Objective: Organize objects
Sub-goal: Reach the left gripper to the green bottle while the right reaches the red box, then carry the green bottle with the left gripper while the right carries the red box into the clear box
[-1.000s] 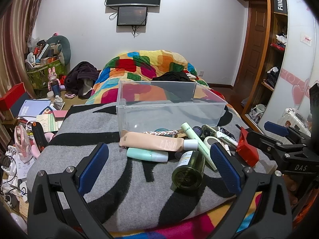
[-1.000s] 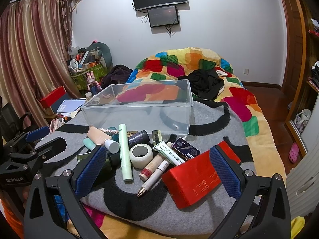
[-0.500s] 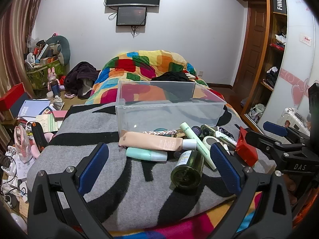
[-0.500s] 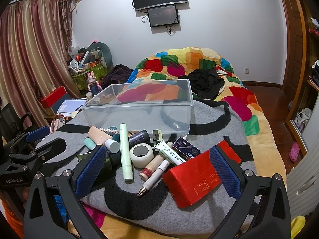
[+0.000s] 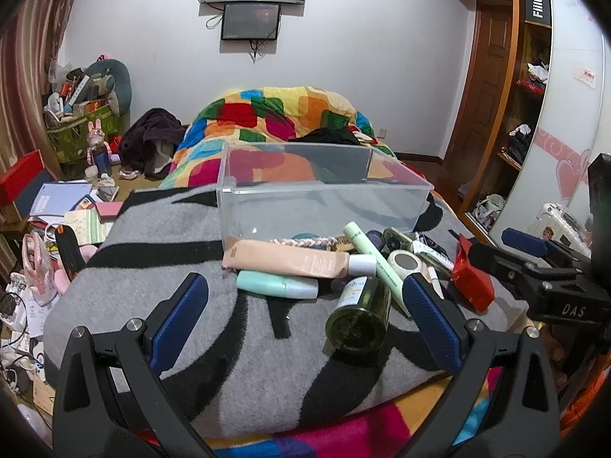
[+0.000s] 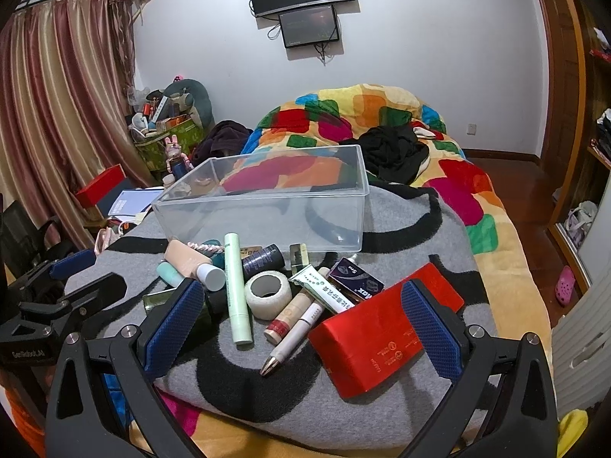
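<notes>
Almost nothing has changed in the last second: both hand-held grippers, left point(image 5: 305, 316) and right point(image 6: 301, 324), still hang wide open, gripping nothing. So the tidying has not begun. The clear box point(image 6: 267, 206) is empty (the bottles, tubes and red packet point(image 6: 385, 328) lie just before it) on the grey blanket point(image 5: 152, 252) on a bed, in a messy bedroom.

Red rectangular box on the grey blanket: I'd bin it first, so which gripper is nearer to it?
Right. The right gripper has the red rectangular box just ahead between its fingers; the left gripper sits farther left.
</notes>
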Tool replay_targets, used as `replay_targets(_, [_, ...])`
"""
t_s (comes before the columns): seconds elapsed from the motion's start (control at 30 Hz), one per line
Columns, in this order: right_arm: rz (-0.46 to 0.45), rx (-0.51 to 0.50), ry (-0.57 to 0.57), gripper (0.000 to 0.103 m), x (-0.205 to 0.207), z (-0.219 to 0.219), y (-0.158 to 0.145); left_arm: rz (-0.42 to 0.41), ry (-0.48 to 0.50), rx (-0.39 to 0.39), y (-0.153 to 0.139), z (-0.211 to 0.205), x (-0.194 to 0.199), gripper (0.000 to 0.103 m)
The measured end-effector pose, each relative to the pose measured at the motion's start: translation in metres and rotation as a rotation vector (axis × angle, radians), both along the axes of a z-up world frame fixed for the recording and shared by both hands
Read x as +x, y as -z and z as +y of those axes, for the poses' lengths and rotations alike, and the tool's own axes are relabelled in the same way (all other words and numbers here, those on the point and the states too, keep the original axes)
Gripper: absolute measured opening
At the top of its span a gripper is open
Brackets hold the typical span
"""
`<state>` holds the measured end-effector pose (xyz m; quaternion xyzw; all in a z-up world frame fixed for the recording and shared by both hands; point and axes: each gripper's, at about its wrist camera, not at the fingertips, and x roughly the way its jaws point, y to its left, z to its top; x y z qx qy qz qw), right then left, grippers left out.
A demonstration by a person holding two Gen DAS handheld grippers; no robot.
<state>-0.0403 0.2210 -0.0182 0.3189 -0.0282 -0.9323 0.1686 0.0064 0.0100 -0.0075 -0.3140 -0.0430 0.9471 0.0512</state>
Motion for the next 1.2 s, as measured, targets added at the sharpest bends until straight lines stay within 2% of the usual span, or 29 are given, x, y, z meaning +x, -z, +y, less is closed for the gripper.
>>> replay_targets(0.17, [-0.027, 0.000, 0.043, 0.103, -0.005, 0.012, 0.008, -0.032, 0.013, -0.001, 0.014, 0.001, 0.000, 0.103])
replay_targets(0.33, [-0.111, -0.015, 0.122, 0.103, -0.016, 0.035, 0.028, -0.074, 0.047, -0.006, 0.028, 0.008, -0.006, 0.101])
replay_targets(0.4, [-0.149, -0.032, 0.157, 0.103, -0.022, 0.043, 0.035, -0.080, 0.073, -0.006, 0.031, 0.013, -0.011, 0.094])
replay_targets(0.5, [-0.189, -0.080, 0.183, 0.103, -0.031, 0.053, 0.041, -0.099, 0.099, -0.019, 0.037, 0.021, -0.023, 0.088])
replay_targets(0.63, [-0.226, -0.082, 0.184, 0.103, -0.040, 0.052, 0.047, -0.126, 0.121, -0.009, 0.044, 0.029, -0.037, 0.081])
replay_targets(0.73, [-0.246, -0.083, 0.166, 0.103, -0.042, 0.047, 0.053, -0.137, 0.129, 0.003, 0.049, 0.033, -0.042, 0.071])
replay_targets(0.8, [-0.244, -0.075, 0.160, 0.102, -0.041, 0.045, 0.055, -0.139, 0.139, 0.006, 0.051, 0.036, -0.043, 0.058])
replay_targets(0.83, [-0.238, -0.073, 0.160, 0.101, -0.039, 0.044, 0.054, -0.141, 0.142, 0.007, 0.052, 0.037, -0.042, 0.055])
replay_targets(0.9, [-0.239, -0.083, 0.154, 0.095, -0.039, 0.045, 0.054, -0.134, 0.144, 0.008, 0.053, 0.038, -0.040, 0.054])
replay_targets(1.03, [-0.235, -0.082, 0.134, 0.087, -0.037, 0.043, 0.054, -0.122, 0.149, 0.008, 0.051, 0.038, -0.034, 0.049])
replay_targets(1.13, [-0.231, -0.095, 0.100, 0.074, -0.034, 0.043, 0.053, -0.110, 0.151, 0.016, 0.049, 0.036, -0.028, 0.041])
replay_targets(1.2, [-0.231, -0.109, 0.080, 0.063, -0.031, 0.043, 0.052, -0.100, 0.135, 0.011, 0.047, 0.033, -0.024, 0.041])
